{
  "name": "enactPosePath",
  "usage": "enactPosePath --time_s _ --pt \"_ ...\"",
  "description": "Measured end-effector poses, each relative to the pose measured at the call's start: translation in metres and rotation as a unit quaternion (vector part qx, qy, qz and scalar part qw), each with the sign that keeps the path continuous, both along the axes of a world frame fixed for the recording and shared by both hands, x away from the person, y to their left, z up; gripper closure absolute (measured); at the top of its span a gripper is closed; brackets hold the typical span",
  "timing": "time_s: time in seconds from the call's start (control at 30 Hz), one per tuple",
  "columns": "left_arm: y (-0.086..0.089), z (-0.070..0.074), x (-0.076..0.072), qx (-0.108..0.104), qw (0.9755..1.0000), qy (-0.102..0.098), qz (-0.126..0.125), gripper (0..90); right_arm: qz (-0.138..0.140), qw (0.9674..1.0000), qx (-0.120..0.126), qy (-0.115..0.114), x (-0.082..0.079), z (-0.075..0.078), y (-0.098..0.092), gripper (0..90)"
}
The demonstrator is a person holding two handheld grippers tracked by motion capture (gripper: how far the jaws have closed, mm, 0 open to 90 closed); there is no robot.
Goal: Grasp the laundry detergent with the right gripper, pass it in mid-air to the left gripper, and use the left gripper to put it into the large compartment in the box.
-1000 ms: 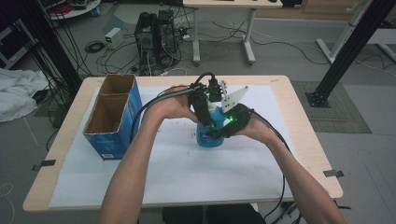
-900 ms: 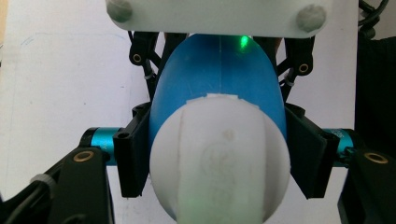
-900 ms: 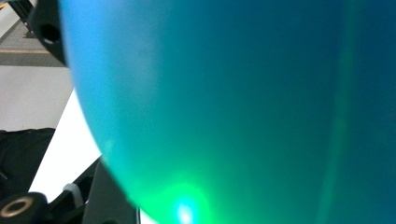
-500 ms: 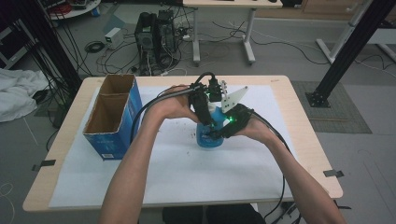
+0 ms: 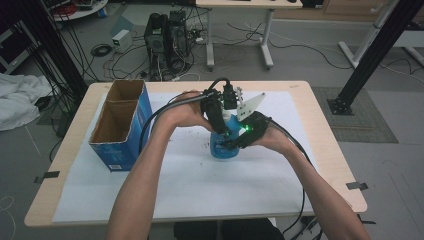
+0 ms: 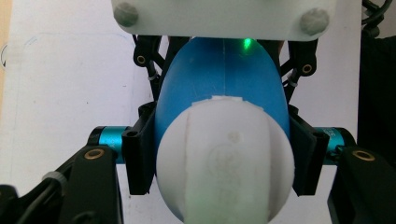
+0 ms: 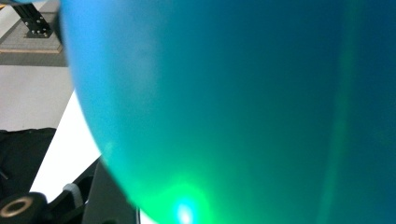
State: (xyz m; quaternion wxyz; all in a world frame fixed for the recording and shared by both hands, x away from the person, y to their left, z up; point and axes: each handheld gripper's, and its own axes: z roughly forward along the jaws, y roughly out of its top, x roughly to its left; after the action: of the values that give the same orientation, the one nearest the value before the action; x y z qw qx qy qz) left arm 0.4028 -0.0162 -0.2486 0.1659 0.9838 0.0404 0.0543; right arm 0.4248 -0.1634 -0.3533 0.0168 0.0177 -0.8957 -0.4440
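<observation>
High view first: a blue bottle [image 5: 222, 146] is seen standing upright on the white sheet covering the desk [image 5: 320, 125], near the middle, well apart from the open cardboard box [image 5: 120, 125] at the left. The bottle's body is pinched from the side by the right tongs [image 5: 239, 141], pressed as tight as they go, with a green light glowing on the plastic. From above, the left tongs [image 5: 220, 121] are brought down over the white cap [image 6: 224, 158]. In the left gripper view the cap is framed squarely between the two black jaws, which have just been closing in on it; the pads are seen hard against its sides, so the cap is judged gripped or very nearly so.

The work in hand is judged to be unscrewing the cap. For that to go well, the cap should be clamped evenly across its widest part before any twist is made, the turning axis kept in line with the bottle's neck, and the body held firm by the right tongs so nothing is tipped or squeezed out.
</observation>
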Motion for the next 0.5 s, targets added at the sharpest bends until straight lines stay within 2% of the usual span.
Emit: enactPosePath --time_s 0.1,0.27,0.33,0.5 --pt "0.0010 -0.0004 0.0000 0.001 1.0000 0.002 0.001 38.1 0.000 1.0000 -0.001 0.005 -0.0003 -0.0006 0.0006 43.6" --pt "0.0016 -0.0018 -0.0012 -0.001 1.0000 0.002 0.001 38.2 0.003 1.0000 0.001 0.002 -0.0005 -0.0012 0.0018 43.3" --pt "0.0015 -0.0022 -0.0014 0.004 1.0000 0.003 0.002 38.2 0.002 1.0000 -0.002 0.005 -0.0013 -0.0021 0.0023 43.3" --pt "0.0025 -0.0035 -0.0020 -0.001 1.0000 0.003 0.001 38.2 0.003 1.0000 -0.004 0.000 -0.0013 -0.0028 0.0027 43.1"
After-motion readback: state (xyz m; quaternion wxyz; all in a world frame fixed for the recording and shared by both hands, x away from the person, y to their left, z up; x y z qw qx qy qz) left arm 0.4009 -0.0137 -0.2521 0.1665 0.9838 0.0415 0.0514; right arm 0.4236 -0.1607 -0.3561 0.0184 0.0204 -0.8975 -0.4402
